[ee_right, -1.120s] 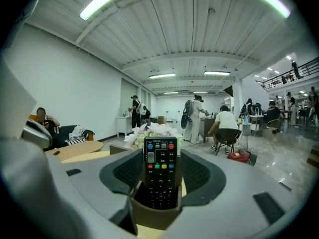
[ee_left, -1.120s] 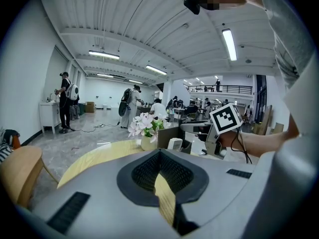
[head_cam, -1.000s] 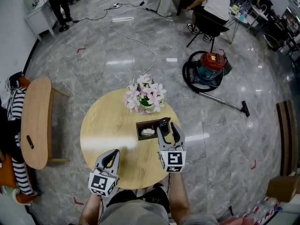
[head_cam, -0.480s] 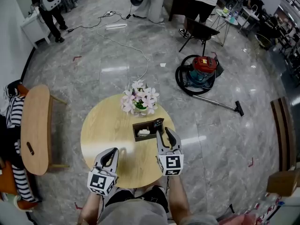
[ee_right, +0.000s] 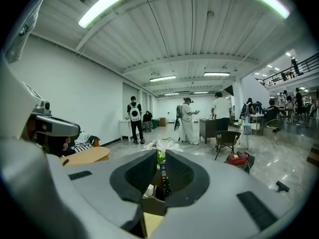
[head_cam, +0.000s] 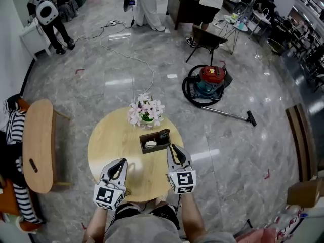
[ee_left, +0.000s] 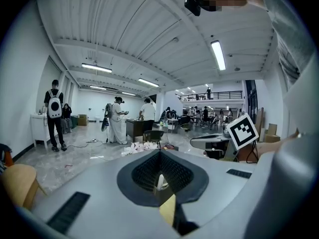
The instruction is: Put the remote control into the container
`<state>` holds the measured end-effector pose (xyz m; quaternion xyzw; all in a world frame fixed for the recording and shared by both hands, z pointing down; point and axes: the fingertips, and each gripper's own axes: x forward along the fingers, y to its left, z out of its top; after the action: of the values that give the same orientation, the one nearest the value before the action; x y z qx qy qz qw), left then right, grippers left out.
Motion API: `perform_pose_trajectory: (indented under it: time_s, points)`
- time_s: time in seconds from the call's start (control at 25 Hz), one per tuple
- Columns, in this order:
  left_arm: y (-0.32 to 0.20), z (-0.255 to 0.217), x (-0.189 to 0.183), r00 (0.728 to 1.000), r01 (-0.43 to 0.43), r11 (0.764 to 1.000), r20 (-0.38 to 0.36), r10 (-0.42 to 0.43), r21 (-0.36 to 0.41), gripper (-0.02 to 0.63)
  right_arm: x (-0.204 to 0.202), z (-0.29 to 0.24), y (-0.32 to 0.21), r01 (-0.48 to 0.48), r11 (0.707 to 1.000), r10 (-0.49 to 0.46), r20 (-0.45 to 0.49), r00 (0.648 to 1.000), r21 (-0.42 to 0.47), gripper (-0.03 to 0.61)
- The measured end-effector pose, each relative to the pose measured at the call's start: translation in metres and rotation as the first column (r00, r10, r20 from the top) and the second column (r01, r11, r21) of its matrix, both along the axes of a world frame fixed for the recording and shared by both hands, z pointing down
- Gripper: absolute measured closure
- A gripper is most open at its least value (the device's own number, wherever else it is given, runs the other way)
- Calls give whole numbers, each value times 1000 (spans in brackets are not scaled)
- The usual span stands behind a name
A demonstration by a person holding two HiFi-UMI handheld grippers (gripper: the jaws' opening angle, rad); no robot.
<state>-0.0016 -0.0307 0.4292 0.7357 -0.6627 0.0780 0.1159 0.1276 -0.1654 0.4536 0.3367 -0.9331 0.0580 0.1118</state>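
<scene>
On the round wooden table stands a dark brown container. The black remote control leans upright in its right end, beside a white object. My right gripper hangs just short of the container's near side, touching nothing. Its jaws have just been closing and now leave a narrow slit with nothing between them. Through that slit the right gripper view shows the remote and the container ahead. My left gripper is over the table's near left part, shut and empty, with its tips meeting.
A pot of pink and white flowers stands on the table behind the container. A long wooden side table is at the left. A red vacuum cleaner with hose and wand lies on the floor beyond. People stand far off.
My right gripper has drawn back from the container, leaving the remote in it, and its jaws have narrowed. Both grippers have risen, and the table looks smaller in the head view.
</scene>
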Motion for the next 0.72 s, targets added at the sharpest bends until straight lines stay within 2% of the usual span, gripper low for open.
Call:
perform_pose_trajectory:
  time_s: [0.32,0.72]
  points:
    - [3,-33,14,1000,-28,999,10,27,41,607,19,-22,25,-1,999,2,34,999,-32,546]
    - [1,-44,24,999,-48,996,15,47,74,607,31,-40,45,19,999,-16,84,996,-34,569]
